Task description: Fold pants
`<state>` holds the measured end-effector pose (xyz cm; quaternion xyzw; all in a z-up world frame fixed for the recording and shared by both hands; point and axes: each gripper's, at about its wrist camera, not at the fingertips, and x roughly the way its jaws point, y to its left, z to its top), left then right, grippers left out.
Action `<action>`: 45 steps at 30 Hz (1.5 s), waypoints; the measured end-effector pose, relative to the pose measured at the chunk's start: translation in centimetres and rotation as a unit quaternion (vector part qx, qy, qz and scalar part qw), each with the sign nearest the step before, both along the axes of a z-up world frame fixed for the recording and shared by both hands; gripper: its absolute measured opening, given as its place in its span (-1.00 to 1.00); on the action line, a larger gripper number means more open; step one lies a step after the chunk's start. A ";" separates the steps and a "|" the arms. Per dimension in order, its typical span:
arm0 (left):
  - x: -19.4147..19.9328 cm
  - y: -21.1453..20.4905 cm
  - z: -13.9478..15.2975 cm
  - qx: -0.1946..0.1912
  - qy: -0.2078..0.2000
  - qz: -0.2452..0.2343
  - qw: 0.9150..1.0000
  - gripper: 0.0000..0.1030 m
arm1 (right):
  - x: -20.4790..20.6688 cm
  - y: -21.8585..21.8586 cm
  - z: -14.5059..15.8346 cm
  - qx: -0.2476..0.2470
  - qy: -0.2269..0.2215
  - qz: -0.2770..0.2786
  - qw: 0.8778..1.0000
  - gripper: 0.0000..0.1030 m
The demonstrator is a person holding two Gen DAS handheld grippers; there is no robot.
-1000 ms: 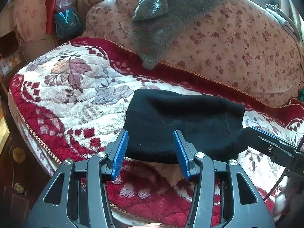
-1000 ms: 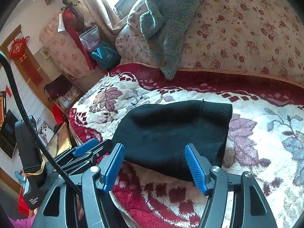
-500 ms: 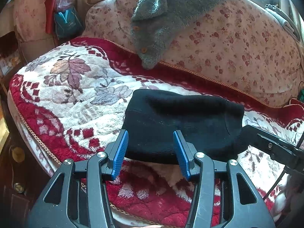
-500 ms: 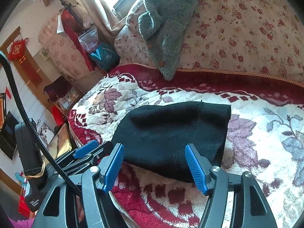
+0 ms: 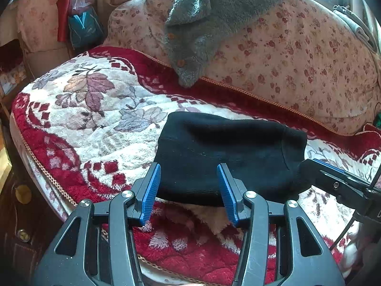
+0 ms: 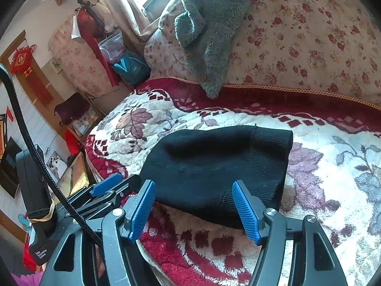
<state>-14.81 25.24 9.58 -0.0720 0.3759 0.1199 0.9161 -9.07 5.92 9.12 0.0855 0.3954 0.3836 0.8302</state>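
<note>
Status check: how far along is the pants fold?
Done: the black pants lie on the blanket as a compact folded bundle, ribbed end to the right. In hand: nothing; the left claw and right claw are both open at the near edge, gripping no cloth. Left: perhaps one more fold or tidying; I cannot tell whether either is needed.

Pants (image 5: 228, 157) lie on blanket (image 5: 95, 109) (seemingly folded), sweater (image 5: 214, 23) on backrest behind.

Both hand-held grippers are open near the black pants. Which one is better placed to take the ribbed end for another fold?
Probably the right hand-held gripper. The black pants have their ribbed end right beside its fingers, while the left hand-held gripper faces the plain opposite end.
</note>
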 end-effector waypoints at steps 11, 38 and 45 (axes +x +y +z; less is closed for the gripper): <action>0.1 0.2 -0.4 -0.003 0.003 0.004 1.000 -0.07 | 0.0 0.0 -0.2 -0.002 0.002 0.001 1.000 0.27; 0.2 0.4 -0.9 -0.005 0.009 0.007 1.000 -0.07 | 0.1 0.4 -0.7 -0.005 0.005 0.000 1.000 0.27; 0.3 0.4 -0.9 -0.004 0.009 0.009 1.000 -0.07 | 0.1 0.4 -0.7 -0.005 0.006 0.000 1.000 0.27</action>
